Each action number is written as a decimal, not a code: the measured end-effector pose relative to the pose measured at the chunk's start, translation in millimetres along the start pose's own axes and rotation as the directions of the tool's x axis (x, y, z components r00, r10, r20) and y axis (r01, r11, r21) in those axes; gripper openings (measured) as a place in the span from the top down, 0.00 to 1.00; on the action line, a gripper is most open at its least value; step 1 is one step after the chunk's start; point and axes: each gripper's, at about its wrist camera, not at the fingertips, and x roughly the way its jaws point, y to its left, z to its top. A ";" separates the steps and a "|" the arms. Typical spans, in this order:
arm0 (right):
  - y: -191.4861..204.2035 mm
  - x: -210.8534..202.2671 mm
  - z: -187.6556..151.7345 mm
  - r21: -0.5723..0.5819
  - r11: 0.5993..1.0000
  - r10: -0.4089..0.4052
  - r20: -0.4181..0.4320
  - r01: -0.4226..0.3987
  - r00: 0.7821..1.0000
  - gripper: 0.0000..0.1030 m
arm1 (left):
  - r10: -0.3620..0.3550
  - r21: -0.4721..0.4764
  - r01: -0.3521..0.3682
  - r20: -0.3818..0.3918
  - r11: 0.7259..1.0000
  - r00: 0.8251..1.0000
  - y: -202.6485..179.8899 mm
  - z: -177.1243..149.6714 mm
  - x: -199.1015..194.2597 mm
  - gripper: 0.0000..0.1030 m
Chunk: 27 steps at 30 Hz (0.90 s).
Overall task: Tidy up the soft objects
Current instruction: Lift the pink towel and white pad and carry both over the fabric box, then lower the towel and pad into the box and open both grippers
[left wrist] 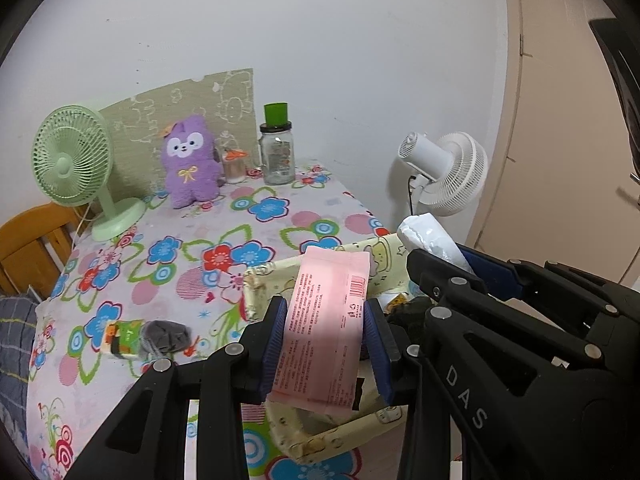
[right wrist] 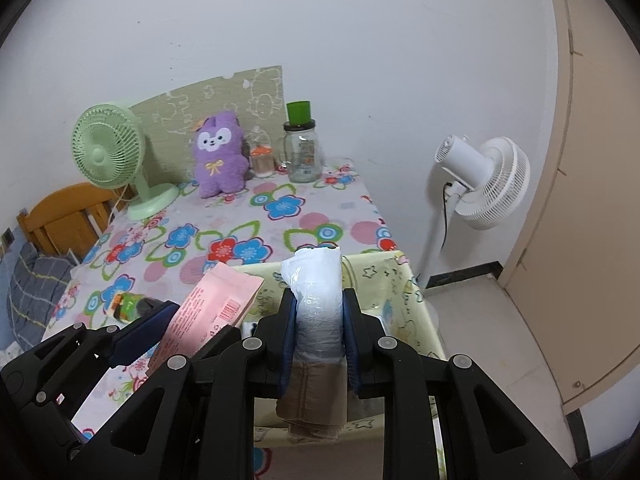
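My left gripper [left wrist: 325, 326] is shut on a pink soft packet [left wrist: 328, 320] and holds it above a pale yellow fabric basket [left wrist: 256, 280]. My right gripper [right wrist: 319, 320] is shut on a white plastic-wrapped roll [right wrist: 318, 296] over the same basket [right wrist: 400, 280]. The roll also shows in the left wrist view [left wrist: 432, 240], and the pink packet in the right wrist view [right wrist: 212, 312]. A grey soft item [left wrist: 168, 336] and a green packet [left wrist: 124, 338] lie on the flowered tablecloth left of the basket. A purple plush toy [left wrist: 192, 164] sits at the back.
A green desk fan [left wrist: 76, 160] stands back left, a glass jar with a green lid [left wrist: 277, 148] and a small cup [left wrist: 234, 166] back centre. A white floor fan [right wrist: 480, 184] stands right of the table. A wooden chair [left wrist: 32, 240] is at the left.
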 end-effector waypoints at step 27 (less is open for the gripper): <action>-11.7 56.2 -4.1 0.015 1.000 0.025 -0.097 -0.024 0.995 0.76 | 0.018 0.013 -0.017 -0.091 1.000 0.996 2.7 -1.3 51.4 0.32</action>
